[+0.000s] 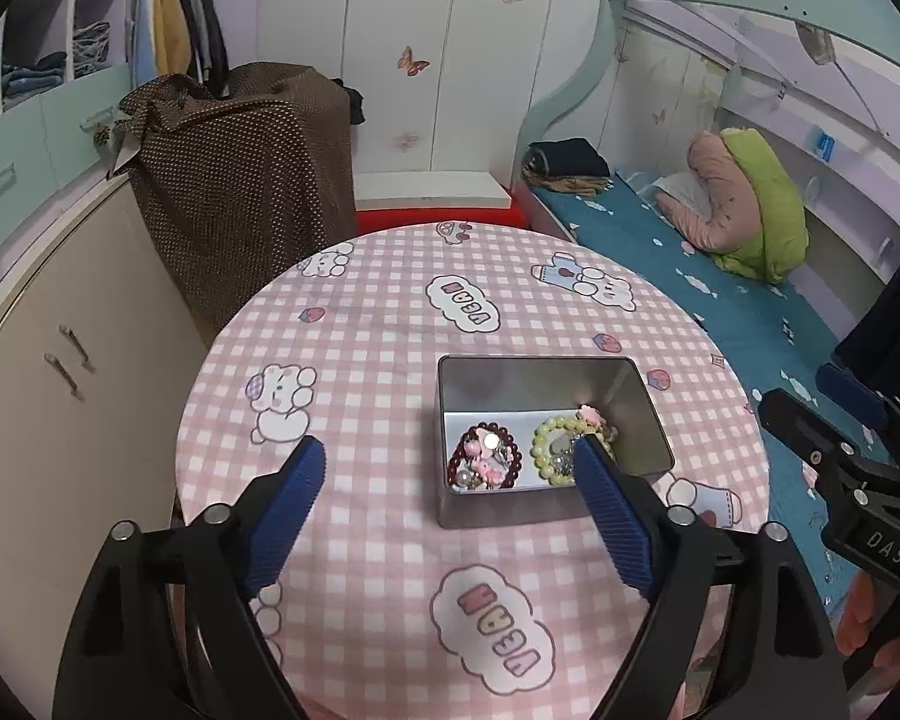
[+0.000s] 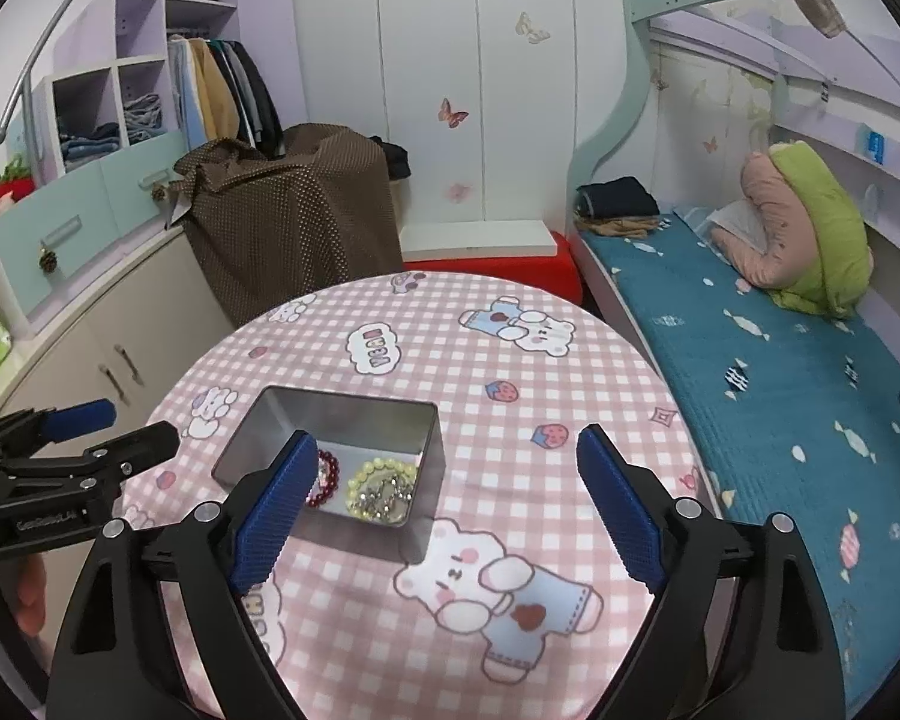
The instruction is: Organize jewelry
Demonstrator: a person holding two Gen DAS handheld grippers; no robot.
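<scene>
Your left gripper (image 1: 450, 456) and right gripper (image 2: 447, 450) hang above the tin (image 1: 546, 378) of bracelets (image 1: 483, 456), fingers spread, pinching nothing.

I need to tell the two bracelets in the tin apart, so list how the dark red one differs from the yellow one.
The dark red bracelet has small, deep maroon beads; the yellow bracelet has paler, chunkier beads. In the left wrist view the red one lies at the left of the metal tin, the yellow one at the right. Pink charms sit inside the red loop; silvery pieces fill the yellow loop. Both are beaded loops lying flat on the tin's floor, untouched by either gripper.
</scene>
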